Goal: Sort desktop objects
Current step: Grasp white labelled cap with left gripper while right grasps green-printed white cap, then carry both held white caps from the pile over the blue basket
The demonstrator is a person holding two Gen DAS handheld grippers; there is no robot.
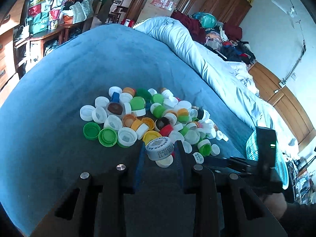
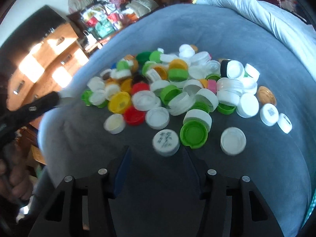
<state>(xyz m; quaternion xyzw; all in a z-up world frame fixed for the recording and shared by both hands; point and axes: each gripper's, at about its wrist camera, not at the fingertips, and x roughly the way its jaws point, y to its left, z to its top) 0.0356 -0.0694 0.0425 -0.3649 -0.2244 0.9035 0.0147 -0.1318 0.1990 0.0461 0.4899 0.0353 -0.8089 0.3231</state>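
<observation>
Left wrist: left gripper [image 1: 159, 150] clamps grey cap [image 1: 159, 148] | right wrist: right gripper [image 2: 158, 154] parted, empty

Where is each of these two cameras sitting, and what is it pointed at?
Left wrist: on the left tongs, looking down along them at the pile of bottle caps on the blue blanket; they clamp a grey cap; the right tongs show at right.
Right wrist: on the right tongs, open, facing the same pile; a hand shows at left.
Shared: caps and blanket.
</observation>
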